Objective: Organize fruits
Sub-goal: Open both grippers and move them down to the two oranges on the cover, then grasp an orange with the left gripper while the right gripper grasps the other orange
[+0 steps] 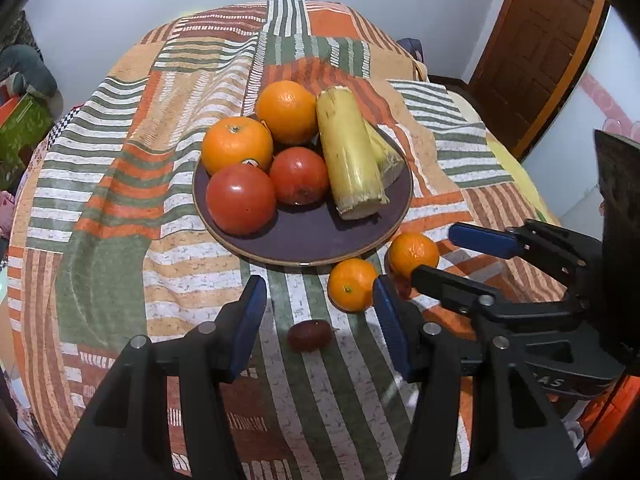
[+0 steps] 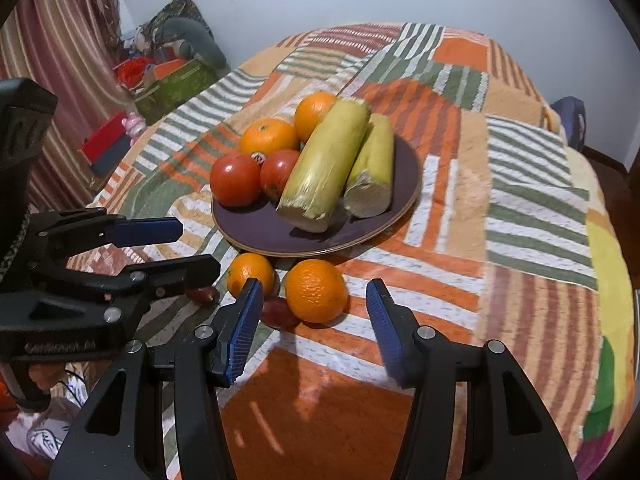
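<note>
Hovering over the patchwork cloth (image 1: 100, 216), the left gripper (image 1: 320, 328) had its blue pads spread wide with nothing between them, a small dark red fruit (image 1: 310, 334) lying on the cloth in the gap ahead. The right gripper (image 2: 316, 320) was likewise wide open and empty, aimed at a mandarin (image 2: 316, 290) just in front of the brown plate (image 2: 320, 246); a second mandarin (image 2: 250, 274) lay beside it. The plate carried two oranges (image 1: 286, 112), two tomatoes (image 1: 240, 198) and two pale yellow-green stalks (image 1: 350, 152)
</note>
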{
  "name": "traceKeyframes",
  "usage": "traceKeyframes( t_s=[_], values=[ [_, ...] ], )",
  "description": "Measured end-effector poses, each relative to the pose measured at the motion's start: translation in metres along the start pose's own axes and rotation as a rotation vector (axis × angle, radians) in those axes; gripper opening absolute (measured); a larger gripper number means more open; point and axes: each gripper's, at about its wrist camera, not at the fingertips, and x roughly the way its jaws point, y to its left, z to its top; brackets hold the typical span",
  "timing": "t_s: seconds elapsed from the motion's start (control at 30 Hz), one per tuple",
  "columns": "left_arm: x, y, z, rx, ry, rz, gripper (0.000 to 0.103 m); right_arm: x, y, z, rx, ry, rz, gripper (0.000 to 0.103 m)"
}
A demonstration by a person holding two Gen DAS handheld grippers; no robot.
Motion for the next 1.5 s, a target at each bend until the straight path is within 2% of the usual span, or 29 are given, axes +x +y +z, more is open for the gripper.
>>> traceKeyframes(
  t_s=[0.1, 0.3, 0.7, 0.8, 0.93, 0.97, 1.03, 1.13, 1.37, 1.5],
  values=[
    [0.004, 0.003, -0.001, -0.002, 0.012, -0.009, 0.055, 0.008, -0.001, -0.001, 0.009, 0.020, 0.023, 0.049],
    [0.012, 0.002, 0.001, -0.001, 0.031, -0.026, 0.055, 0.011, -0.004, -0.004, 0.014, 0.026, 0.029, 0.034],
    [0.031, -0.012, 0.005, 0.027, 0.083, -0.062, 0.055, -0.013, -0.014, -0.007, 0.023, -0.028, -0.019, 0.033],
    [0.036, -0.013, 0.006, 0.004, 0.088, -0.076, 0.055, -0.017, -0.015, -0.008, 0.024, -0.035, -0.018, 0.033],
    [0.038, -0.011, 0.008, -0.022, 0.093, -0.120, 0.043, -0.017, -0.014, -0.007, 0.027, -0.042, -0.015, 0.033],
    [0.038, -0.012, 0.008, -0.024, 0.094, -0.122, 0.043, -0.018, -0.014, -0.007, 0.026, -0.044, -0.016, 0.033],
    [0.038, -0.012, 0.008, -0.023, 0.092, -0.123, 0.042, -0.017, -0.014, -0.006, 0.026, -0.047, -0.016, 0.033],
    [0.036, -0.010, 0.007, -0.018, 0.087, -0.111, 0.034, -0.018, -0.013, -0.005, 0.025, -0.051, -0.014, 0.033],
    [0.019, 0.000, 0.008, -0.032, 0.053, -0.120, 0.034, -0.016, -0.009, -0.001, 0.018, -0.060, -0.012, 0.033],
    [0.007, 0.005, 0.012, -0.028, 0.012, -0.096, 0.034, -0.016, -0.007, 0.005, 0.022, -0.071, -0.007, 0.033]
  ],
)
